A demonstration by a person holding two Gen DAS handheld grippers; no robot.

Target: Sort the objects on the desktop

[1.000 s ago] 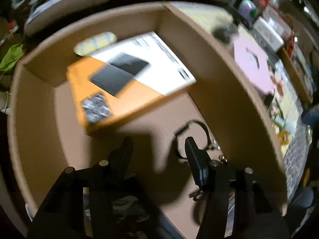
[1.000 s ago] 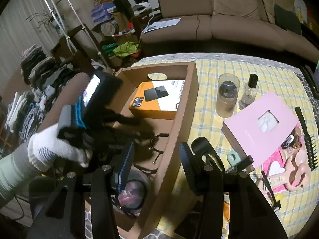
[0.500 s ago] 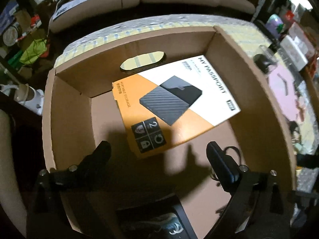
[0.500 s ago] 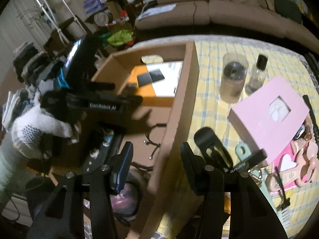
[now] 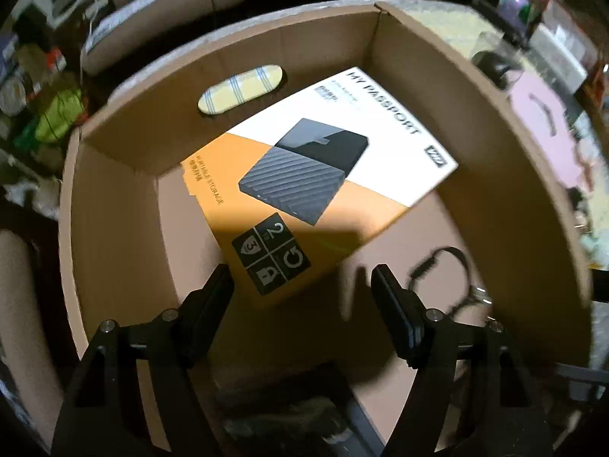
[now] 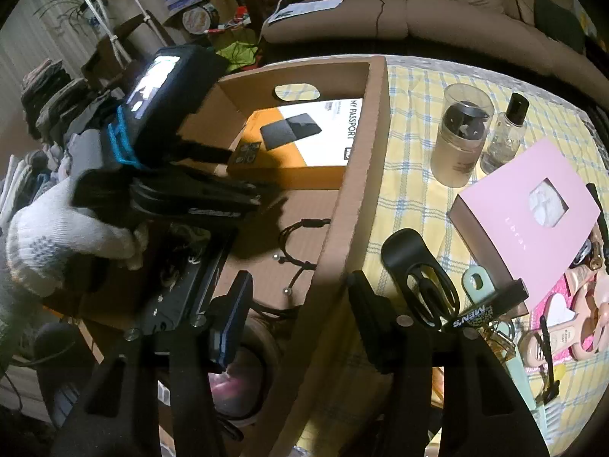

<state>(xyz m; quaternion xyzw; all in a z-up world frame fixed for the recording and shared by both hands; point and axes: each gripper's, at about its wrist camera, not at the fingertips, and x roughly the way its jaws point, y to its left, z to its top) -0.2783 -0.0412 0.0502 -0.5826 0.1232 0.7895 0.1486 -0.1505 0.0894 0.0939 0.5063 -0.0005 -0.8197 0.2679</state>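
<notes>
A cardboard box (image 5: 502, 175) (image 6: 357, 175) stands on the yellow checked tablecloth. Inside lies an orange and white hard drive carton (image 5: 319, 186) (image 6: 304, 141) and a black cord bracelet (image 5: 445, 274) (image 6: 300, 243). My left gripper (image 5: 300, 285) is open and empty, held inside the box just above its floor, near the carton's front corner; it also shows in the right wrist view (image 6: 243, 194). My right gripper (image 6: 300, 297) is open and empty, straddling the box's right wall. On the cloth lie a pink box (image 6: 529, 213), black scissors in a holder (image 6: 422, 285), a clear jar (image 6: 462, 141) and a small bottle (image 6: 506, 133).
A sofa (image 6: 437, 11) stands beyond the table. Shelves and clutter (image 6: 198, 19) stand at the far left. A teal tool (image 6: 479, 285), pink combs and hair items (image 6: 571, 323) crowd the cloth at the right. A round dark container (image 6: 243, 377) lies low in the box.
My left gripper has moved forward and lower inside the box, toward the carton. My right gripper has shifted slightly left, over the box wall. Both stay open.
</notes>
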